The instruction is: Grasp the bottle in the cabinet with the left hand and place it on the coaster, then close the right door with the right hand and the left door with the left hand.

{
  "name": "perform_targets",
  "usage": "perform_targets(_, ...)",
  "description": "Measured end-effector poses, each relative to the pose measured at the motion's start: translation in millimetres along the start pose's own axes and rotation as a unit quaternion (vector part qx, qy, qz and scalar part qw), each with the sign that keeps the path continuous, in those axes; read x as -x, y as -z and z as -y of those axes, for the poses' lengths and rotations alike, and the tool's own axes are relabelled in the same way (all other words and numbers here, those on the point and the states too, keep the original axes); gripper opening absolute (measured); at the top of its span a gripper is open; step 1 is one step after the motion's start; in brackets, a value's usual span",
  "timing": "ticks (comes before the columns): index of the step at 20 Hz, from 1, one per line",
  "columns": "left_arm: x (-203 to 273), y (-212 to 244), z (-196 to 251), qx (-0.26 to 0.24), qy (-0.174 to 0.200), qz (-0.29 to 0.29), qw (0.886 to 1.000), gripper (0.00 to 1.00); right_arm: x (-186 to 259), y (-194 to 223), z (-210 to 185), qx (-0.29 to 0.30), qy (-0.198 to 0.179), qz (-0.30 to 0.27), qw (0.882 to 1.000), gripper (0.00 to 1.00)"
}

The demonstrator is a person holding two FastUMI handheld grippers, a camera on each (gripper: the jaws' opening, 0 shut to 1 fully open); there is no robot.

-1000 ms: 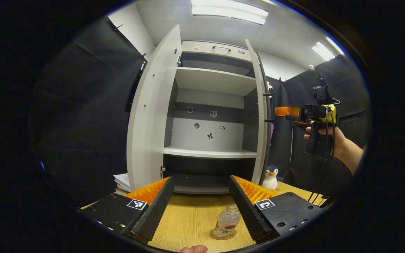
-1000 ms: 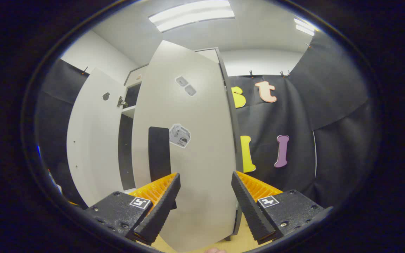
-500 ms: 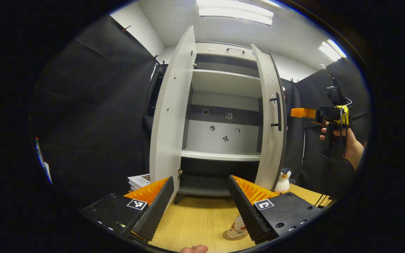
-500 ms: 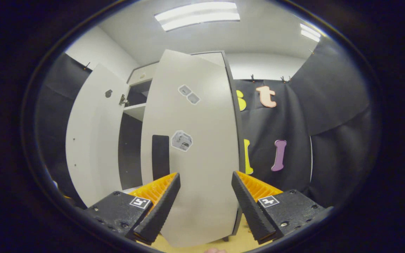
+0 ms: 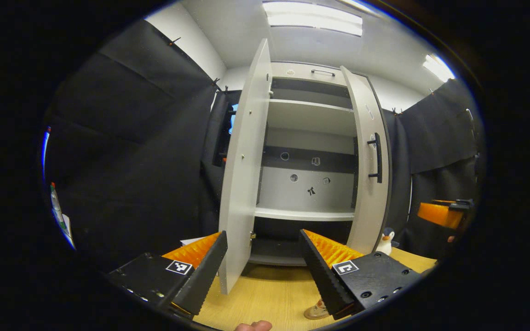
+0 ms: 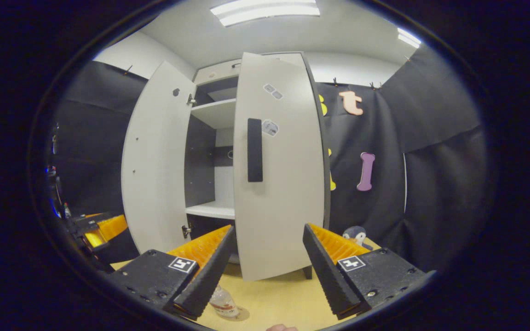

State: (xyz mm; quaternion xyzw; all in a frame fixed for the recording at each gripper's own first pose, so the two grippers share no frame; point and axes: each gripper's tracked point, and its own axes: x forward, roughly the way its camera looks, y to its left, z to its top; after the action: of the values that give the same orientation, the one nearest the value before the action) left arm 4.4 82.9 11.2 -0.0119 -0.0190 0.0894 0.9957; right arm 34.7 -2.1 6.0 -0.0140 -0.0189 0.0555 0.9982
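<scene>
Closing doors | bottle (image 6: 222,303) rests on coaster (image 5: 316,313) below both spread, empty grippers | right door (image 6: 279,165) ajar ahead of right gripper (image 6: 268,269); left gripper (image 5: 261,269) should press left door (image 5: 244,174) flat, steadily

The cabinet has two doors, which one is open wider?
The left door. It sticks straight out toward the camera, nearly edge-on, while the right door, the one showing its black handle, is swung most of the way shut.
</scene>
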Motion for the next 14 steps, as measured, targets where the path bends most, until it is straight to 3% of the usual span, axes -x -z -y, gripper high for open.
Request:
perform_targets(1,-0.9,-6.1,-8.5,0.007,-0.007,0.002,1.0,0.99,6.3,5.4,-5.2,0.001,-0.007,-0.006,1.0,0.96)
perform_targets(2,-2.6,-16.4,-13.2,0.018,-0.004,0.007,1.0,0.95,11.7,7.3,-7.4,-0.002,-0.012,-0.008,1.0,0.97)
perform_targets(4,-9.4,-42.3,-32.7,0.029,-0.015,0.018,0.999,0.99,20.7,6.9,-9.9,-0.007,-0.017,-0.006,1.0,0.97)
perform_targets(8,-40.1,-117.1,-98.1,-0.009,-0.054,0.105,0.993,0.95,25.2,7.4,-5.5,-0.02,-0.009,-0.003,1.0,0.97)
perform_targets(9,-50.9,-129.6,-117.6,-0.02,-0.075,0.118,0.99,0.99,25.6,7.3,-5.0,-0.025,-0.009,-0.003,1.0,0.97)
perform_targets(11,-72.5,-139.3,-145.2,-0.032,-0.11,0.119,0.986,0.95,26.7,7.4,-3.0,-0.028,-0.005,-0.002,1.0,0.97)
perform_targets(12,-83.9,-141.5,-149.4,-0.032,-0.11,0.122,0.986,0.99,27.7,7.2,1.4,-0.029,0.001,0.001,1.0,0.96)
perform_targets(13,-93.7,-140.0,-149.9,-0.029,-0.104,0.129,0.986,0.95,28.1,6.7,6.8,-0.03,0.009,0.001,1.0,0.94)
perform_targets(14,-102.0,-137.6,-150.3,-0.025,-0.1,0.13,0.986,0.99,28.5,7.2,11.1,-0.032,0.014,0.001,0.999,0.96)
